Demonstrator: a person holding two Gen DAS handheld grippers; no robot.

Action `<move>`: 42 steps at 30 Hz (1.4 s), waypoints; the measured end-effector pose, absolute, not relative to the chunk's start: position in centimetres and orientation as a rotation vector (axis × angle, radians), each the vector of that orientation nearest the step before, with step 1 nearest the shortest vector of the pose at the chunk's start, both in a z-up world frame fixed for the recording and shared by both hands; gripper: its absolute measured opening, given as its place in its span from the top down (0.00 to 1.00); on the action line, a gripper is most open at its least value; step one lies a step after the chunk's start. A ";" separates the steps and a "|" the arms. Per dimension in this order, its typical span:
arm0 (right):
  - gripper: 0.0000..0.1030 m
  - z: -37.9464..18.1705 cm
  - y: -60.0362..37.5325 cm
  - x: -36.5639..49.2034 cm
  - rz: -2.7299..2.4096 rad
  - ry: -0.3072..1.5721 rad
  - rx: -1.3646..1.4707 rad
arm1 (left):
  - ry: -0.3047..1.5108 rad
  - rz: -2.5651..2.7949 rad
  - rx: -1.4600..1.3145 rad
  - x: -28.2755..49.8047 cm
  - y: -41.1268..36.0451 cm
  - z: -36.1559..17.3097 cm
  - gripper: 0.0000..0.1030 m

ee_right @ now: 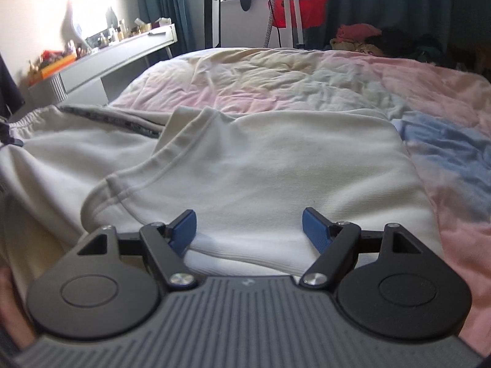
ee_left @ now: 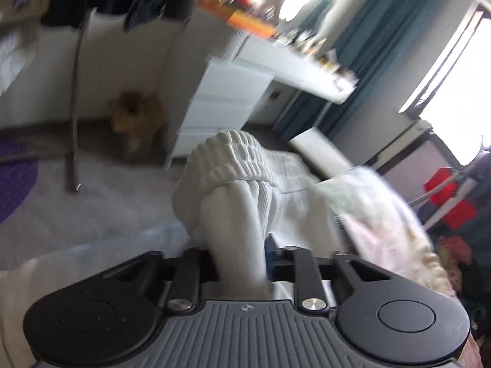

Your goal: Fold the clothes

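A white sweatshirt [ee_right: 260, 165] lies spread on the bed, a sleeve folded across its body. My right gripper [ee_right: 249, 230] is open just above its near ribbed hem, blue pads [ee_right: 316, 230] apart, holding nothing. My left gripper [ee_left: 242, 260] is shut on a bunched ribbed cuff or hem of the white sweatshirt [ee_left: 233, 184] and holds it lifted; the cloth hides the pads. The left wrist view is blurred by motion.
The bed has a pastel pink, blue and yellow duvet [ee_right: 307, 79]. A white desk [ee_right: 122, 52] with clutter stands to the left, with a drawer unit [ee_left: 221, 101]. Teal curtains, a window, a red item [ee_right: 300, 9] and piled clothes [ee_right: 368, 40] lie beyond the bed.
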State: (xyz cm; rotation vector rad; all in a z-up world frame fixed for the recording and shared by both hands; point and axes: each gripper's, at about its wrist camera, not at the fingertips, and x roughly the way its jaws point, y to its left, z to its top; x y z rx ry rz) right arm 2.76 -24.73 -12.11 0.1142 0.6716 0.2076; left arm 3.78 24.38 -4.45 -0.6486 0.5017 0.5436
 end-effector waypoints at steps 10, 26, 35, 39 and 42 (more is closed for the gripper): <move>0.25 -8.2 -30.7 0.3 0.086 0.538 0.304 | 0.203 0.285 -0.427 0.8 9.1 6.9 0.87; 0.23 -6.1 -44.7 -2.8 -0.162 0.349 0.590 | 0.169 -0.020 -0.187 3.2 -20.7 -3.1 0.88; 0.23 -7.2 -46.6 -2.3 -0.086 0.362 0.698 | 0.357 -0.154 0.015 6.1 -26.7 -11.2 0.36; 0.23 -8.0 -45.6 -1.3 0.068 0.385 0.795 | 0.432 -0.255 0.019 6.0 -20.9 -12.1 0.08; 0.23 -8.7 -44.1 -0.6 0.139 0.419 0.827 | 0.438 -0.306 0.050 4.3 -17.2 -12.0 0.02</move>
